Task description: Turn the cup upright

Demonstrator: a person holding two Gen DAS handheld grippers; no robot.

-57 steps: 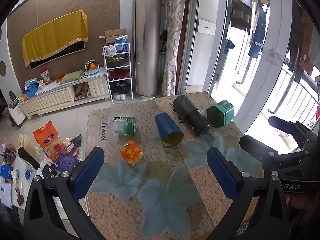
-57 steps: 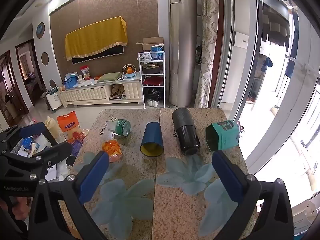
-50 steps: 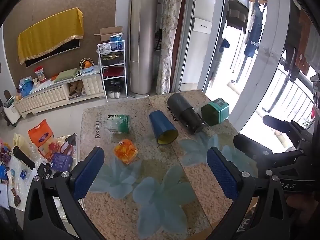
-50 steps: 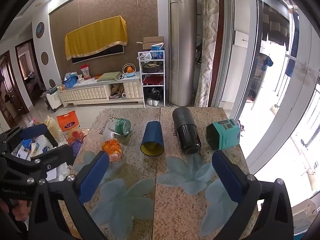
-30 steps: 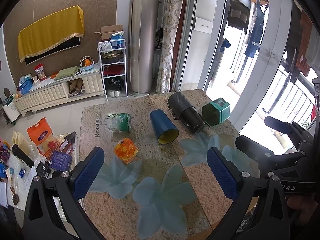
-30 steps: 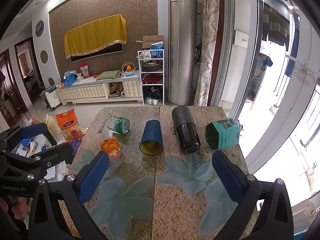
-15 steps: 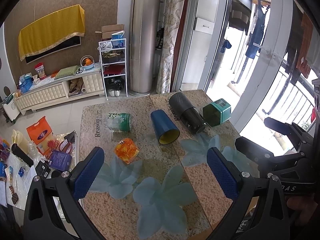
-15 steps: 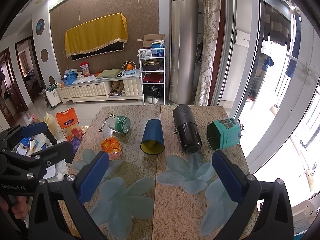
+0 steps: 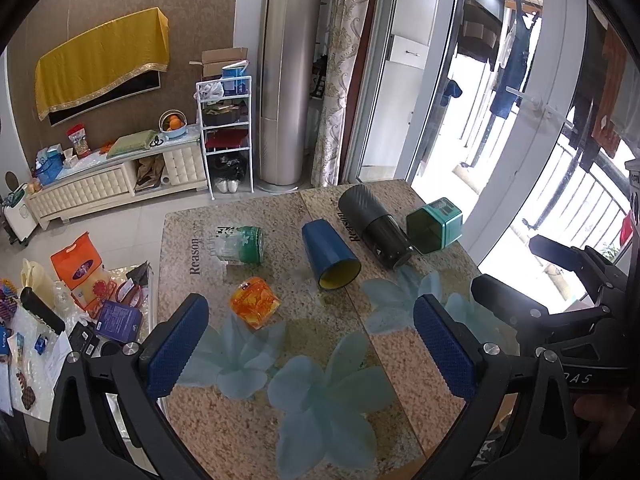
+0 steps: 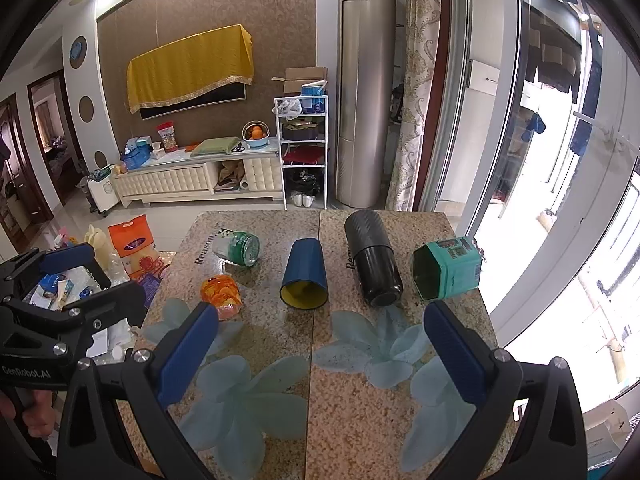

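A dark blue cup with a yellow inside (image 9: 329,255) lies on its side in the middle of the granite table (image 9: 248,420), mouth toward me; it also shows in the right wrist view (image 10: 304,274). My left gripper (image 9: 308,348) is open and empty, held above the near part of the table, well short of the cup. My right gripper (image 10: 320,354) is open and empty too, also back from the cup. Each gripper shows at the edge of the other's view.
On the table lie a black cylinder flask (image 10: 372,262), a teal hexagonal tin (image 10: 446,268), a glass jar with a green lid (image 10: 238,248) and an orange glass piece (image 10: 221,290). Bags and clutter cover the floor at left (image 9: 80,280). A window wall is on the right.
Both views shift only slightly; the grippers hover in about the same place and stay open. The objects on the table have not moved.
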